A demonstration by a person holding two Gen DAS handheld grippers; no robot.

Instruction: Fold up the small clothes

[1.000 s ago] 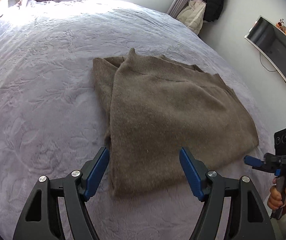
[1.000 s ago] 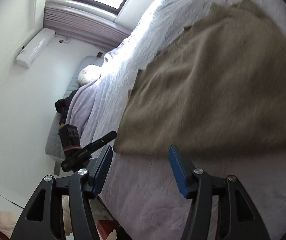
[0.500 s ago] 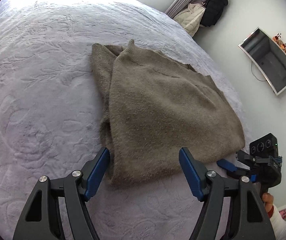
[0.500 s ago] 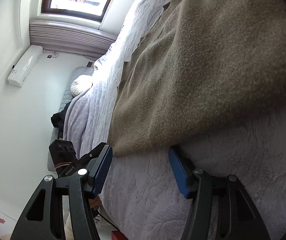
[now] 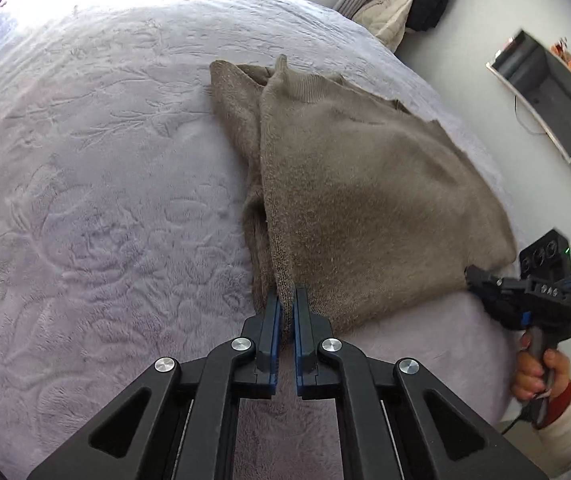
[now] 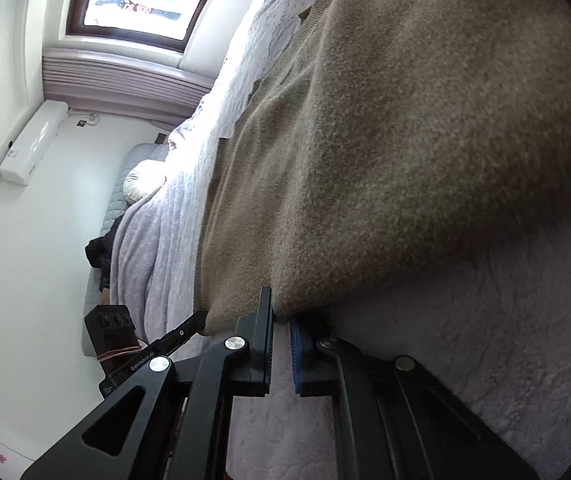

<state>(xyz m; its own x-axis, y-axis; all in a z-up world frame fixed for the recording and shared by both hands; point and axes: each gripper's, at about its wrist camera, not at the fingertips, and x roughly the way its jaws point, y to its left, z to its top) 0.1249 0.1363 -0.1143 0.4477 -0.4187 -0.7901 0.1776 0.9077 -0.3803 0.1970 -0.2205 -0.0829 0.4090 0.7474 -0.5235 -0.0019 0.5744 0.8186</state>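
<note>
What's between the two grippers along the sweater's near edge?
Only the brown sweater's hem on the bedspread, running from left gripper to right gripper; left wrist view.

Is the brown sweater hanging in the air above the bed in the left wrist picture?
No, the brown sweater lies flat on the lilac bedspread, with only its near edge pinched between the left tongs.

Both tongs [image 5: 286,305] are matte black, with blue pads [image 5: 274,320] and silver round screws [image 5: 243,345]. The person wears a white sleeve [image 5: 569,432] with a red cuff [image 5: 561,398].
</note>
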